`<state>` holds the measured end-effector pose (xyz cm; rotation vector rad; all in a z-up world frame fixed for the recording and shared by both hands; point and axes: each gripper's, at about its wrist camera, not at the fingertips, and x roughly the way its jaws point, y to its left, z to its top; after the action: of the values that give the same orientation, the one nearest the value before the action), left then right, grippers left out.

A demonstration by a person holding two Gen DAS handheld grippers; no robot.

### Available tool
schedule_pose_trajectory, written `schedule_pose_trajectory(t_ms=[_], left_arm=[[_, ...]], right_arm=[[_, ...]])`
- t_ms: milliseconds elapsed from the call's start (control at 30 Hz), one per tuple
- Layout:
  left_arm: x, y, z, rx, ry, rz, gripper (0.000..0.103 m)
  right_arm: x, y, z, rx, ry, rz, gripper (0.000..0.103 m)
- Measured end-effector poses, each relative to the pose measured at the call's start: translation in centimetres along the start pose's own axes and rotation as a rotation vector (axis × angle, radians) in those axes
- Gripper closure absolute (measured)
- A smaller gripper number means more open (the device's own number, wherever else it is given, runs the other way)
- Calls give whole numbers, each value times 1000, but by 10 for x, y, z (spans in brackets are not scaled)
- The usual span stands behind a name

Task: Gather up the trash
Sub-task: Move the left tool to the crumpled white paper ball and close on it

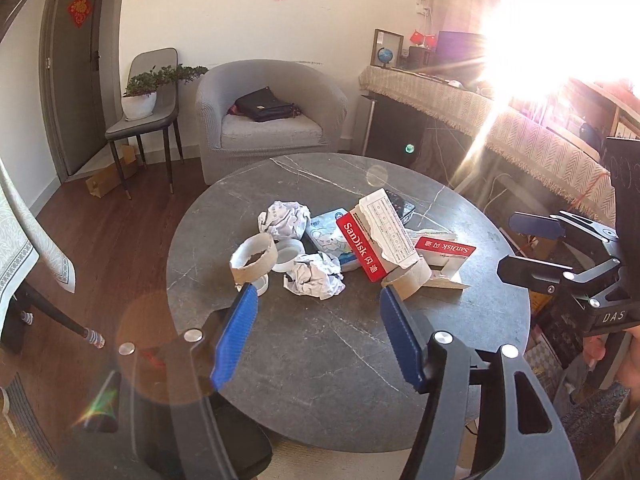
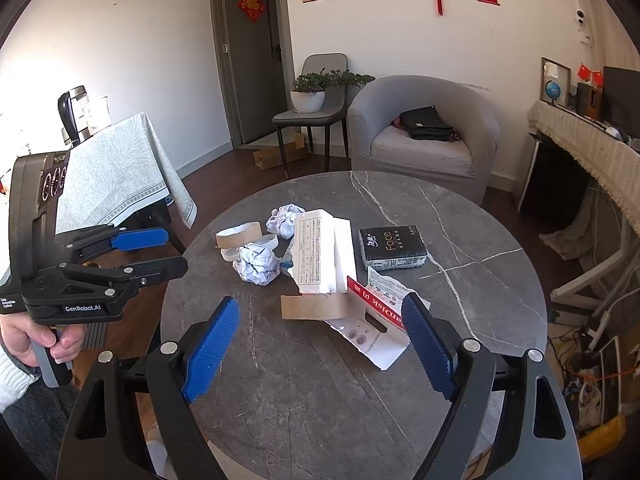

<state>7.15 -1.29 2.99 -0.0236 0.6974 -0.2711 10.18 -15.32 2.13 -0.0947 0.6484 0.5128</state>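
Trash lies piled mid-table on a round dark marble table point(image 1: 320, 360): two crumpled paper balls point(image 1: 316, 280) point(image 1: 284, 218), a cardboard ring point(image 1: 254, 258), a torn red-and-white SanDisk box point(image 1: 376, 240) and a second cardboard ring point(image 1: 408, 280). My left gripper point(image 1: 316, 294) hovers open just short of the nearer paper ball, nothing between its blue pads. The right wrist view shows the same pile: paper ball point(image 2: 258, 262), cardboard ring point(image 2: 314, 306), white box point(image 2: 320, 256), red SanDisk card point(image 2: 372, 304). My right gripper point(image 2: 320, 302) is open and empty above the table's near side.
A black tissue pack point(image 2: 394, 248) lies right of the pile. Behind the table stand a grey armchair point(image 2: 424, 132) and a chair with a potted plant point(image 2: 308, 96). A cloth-covered table point(image 2: 116, 176) is at left, a draped desk point(image 1: 500, 120) at right, in strong sun glare.
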Motion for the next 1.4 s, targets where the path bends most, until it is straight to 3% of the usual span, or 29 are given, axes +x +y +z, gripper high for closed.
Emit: schedule_pose_trajectory(t_ms=[267, 700, 800, 1100, 1233, 1400], left_arm=[[43, -2, -6, -17, 54, -31, 44], [75, 6, 7, -62, 59, 26, 46], [79, 7, 9, -72, 66, 28, 48], [91, 8, 11, -87, 77, 19, 49], [96, 11, 11, -98, 98, 22, 55], [99, 11, 8, -88, 106, 32, 55]], right_arm=[[10, -13, -5, 25, 21, 20, 19], [25, -47, -20, 81, 59, 19, 45], [30, -58, -23, 87, 73, 17, 56], [44, -67, -24, -29, 53, 64, 69], [48, -65, -21, -80, 50, 80, 70], [58, -66, -22, -111, 75, 102, 70]])
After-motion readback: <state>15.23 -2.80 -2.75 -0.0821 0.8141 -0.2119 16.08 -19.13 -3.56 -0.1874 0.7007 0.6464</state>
